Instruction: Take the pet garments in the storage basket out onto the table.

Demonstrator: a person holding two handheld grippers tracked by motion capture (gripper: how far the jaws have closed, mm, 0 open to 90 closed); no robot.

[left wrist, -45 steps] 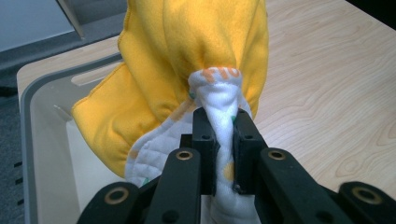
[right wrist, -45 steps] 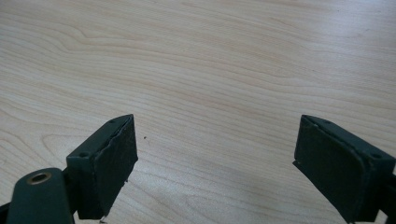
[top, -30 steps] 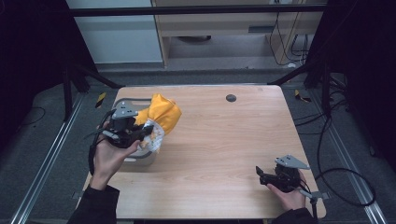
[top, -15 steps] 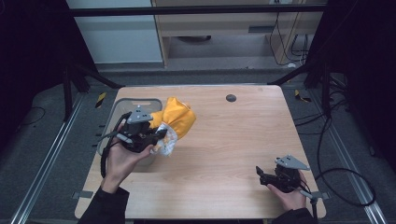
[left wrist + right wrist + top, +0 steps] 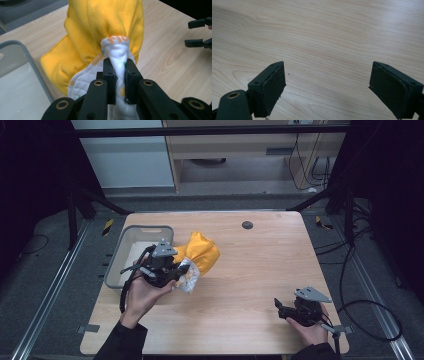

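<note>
Orange letters on the cloth's (image 5: 117, 53) white quilted side are too bunched to read.

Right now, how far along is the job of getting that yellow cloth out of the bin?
Done: the yellow cloth looks clear of the grey bin, over the table. In hand: the left tongs are pinching its white quilted edge. Left: setting it down, maybe spreading it; the right tongs wait open above bare wood.
</note>
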